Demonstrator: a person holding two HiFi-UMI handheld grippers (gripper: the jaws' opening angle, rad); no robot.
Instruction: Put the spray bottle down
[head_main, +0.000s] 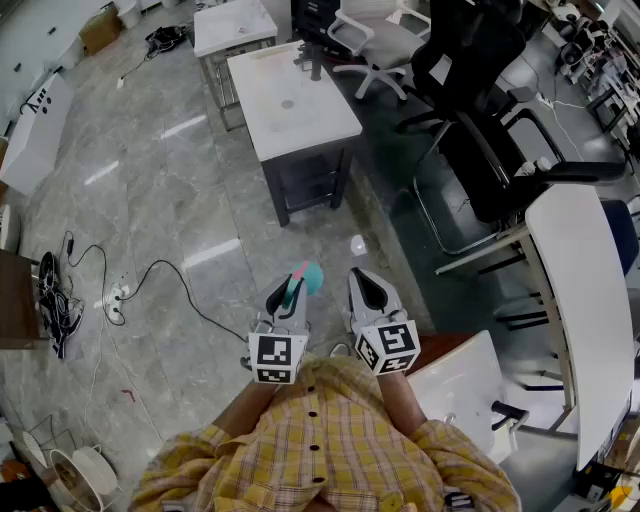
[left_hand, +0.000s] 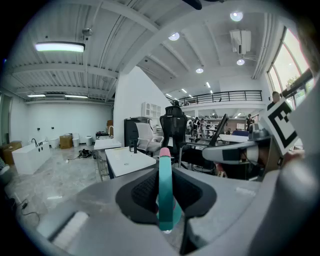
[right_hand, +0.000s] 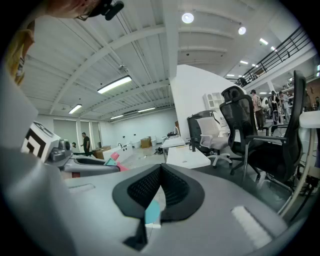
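Observation:
The spray bottle (head_main: 311, 278) is teal with a pink tip and hangs in the air over the grey floor. My left gripper (head_main: 287, 296) is shut on it. In the left gripper view the spray bottle (left_hand: 165, 192) shows as a narrow teal strip pinched between the black pads, pink end up. My right gripper (head_main: 364, 290) is level beside it on the right, jaws shut with nothing between them. In the right gripper view the pads meet at the right gripper (right_hand: 160, 172), and the bottle's pink tip (right_hand: 114, 157) pokes up at the left.
A white table (head_main: 290, 100) with a small dark object stands ahead on the polished floor. Black office chairs (head_main: 470, 110) and a long white desk (head_main: 580, 300) fill the right side. Cables and a power strip (head_main: 115, 295) lie on the floor at the left.

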